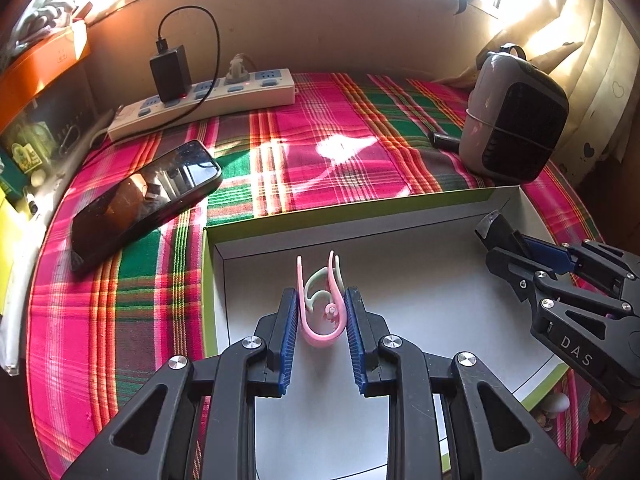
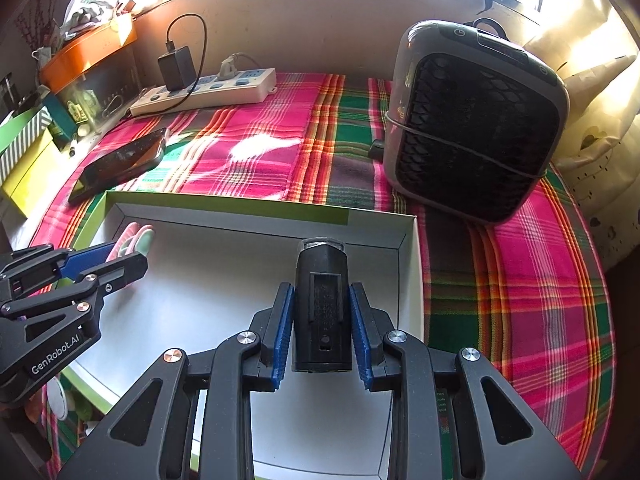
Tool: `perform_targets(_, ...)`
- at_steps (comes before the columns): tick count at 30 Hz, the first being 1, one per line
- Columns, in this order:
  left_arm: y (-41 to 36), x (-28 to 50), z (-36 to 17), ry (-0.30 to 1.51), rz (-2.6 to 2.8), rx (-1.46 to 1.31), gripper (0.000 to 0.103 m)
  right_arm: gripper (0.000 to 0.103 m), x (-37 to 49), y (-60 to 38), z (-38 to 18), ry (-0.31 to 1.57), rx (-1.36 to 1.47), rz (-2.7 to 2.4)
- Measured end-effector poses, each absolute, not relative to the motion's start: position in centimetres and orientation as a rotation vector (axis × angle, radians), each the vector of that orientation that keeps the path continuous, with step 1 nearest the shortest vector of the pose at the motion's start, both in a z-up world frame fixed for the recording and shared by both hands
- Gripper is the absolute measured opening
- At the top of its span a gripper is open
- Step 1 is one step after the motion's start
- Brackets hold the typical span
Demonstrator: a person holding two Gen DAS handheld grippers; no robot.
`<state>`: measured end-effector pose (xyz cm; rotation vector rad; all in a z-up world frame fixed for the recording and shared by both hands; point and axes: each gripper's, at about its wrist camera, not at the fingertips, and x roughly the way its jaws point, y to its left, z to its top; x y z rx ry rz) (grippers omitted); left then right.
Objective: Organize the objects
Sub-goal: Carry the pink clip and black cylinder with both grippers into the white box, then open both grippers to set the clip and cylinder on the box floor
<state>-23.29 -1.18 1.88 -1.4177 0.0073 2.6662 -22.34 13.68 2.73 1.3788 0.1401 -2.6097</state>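
Note:
A shallow white box with a green rim (image 1: 304, 218) lies on the plaid cloth; it also shows in the right wrist view (image 2: 256, 210). My left gripper (image 1: 322, 300) is shut on a pink and mint plastic clip bundle (image 1: 320, 300) and holds it over the box's left part. The bundle also shows in the right wrist view (image 2: 136, 238). My right gripper (image 2: 322, 292) is shut on a small black device (image 2: 322, 304) over the box's right part. That gripper also shows in the left wrist view (image 1: 496, 236).
A black phone (image 1: 140, 200) lies on the cloth left of the box. A white power strip (image 1: 200, 100) with a black charger (image 1: 170, 72) lies at the back. A grey fan heater (image 2: 472, 120) stands at the back right. Boxes stand at the left edge.

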Motion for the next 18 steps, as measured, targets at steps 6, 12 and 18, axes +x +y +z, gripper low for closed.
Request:
perform_targets(6, -1.01, -23.61, 1.42, 0.035, 2.665, -1.427, 0.022, 0.029, -22.62, 13.78, 2.28, 0.132, 1.388, -2.604)
perform_targets(12, -1.06, -23.73, 1.28, 0.048, 2.673, -1.425, 0.022, 0.029, -22.76, 13.59, 2.13, 0.142, 1.389, -2.605)
perform_targets(18, -1.06, -23.75, 1.29, 0.045, 2.673, -1.425, 0.022, 0.029, -22.81, 13.47, 2.1, 0.144, 1.388, -2.606)
